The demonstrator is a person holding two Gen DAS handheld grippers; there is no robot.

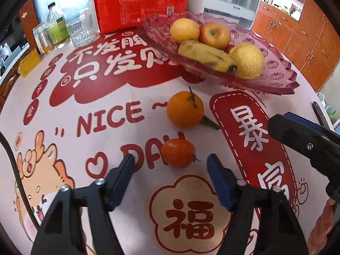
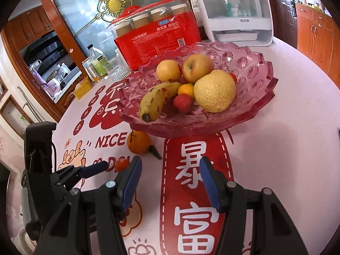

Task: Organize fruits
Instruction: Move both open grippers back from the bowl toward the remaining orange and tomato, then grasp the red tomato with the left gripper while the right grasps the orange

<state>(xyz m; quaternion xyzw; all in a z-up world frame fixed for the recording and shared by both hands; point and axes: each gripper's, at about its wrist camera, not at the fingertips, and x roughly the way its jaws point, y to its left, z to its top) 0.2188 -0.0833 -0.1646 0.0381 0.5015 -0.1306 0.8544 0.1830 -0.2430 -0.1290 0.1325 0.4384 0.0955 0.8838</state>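
A pink glass fruit plate [image 1: 282,78] [image 2: 255,63] holds a banana [image 1: 204,55] [image 2: 156,102], an apple [image 1: 214,35] [image 2: 197,68], a pear [image 1: 248,61] [image 2: 214,91] and other fruit. On the table lie an orange [image 1: 184,109] [image 2: 139,141] and a small red-orange tomato [image 1: 177,153] [image 2: 122,164]. My left gripper [image 1: 171,162] is open, its blue pads either side of the tomato, just short of it; it also shows in the right wrist view [image 2: 93,169]. My right gripper [image 2: 170,165] is open and empty over the tablecloth, to the right of the tomato.
A red pack of paper cups [image 1: 140,8] [image 2: 157,42], a glass [image 1: 81,31] [image 2: 115,70], a bottle [image 1: 56,27] and jars stand at the table's back. A white dispenser [image 2: 235,12] stands behind the plate. A yellow box [image 1: 29,62] lies at the left edge.
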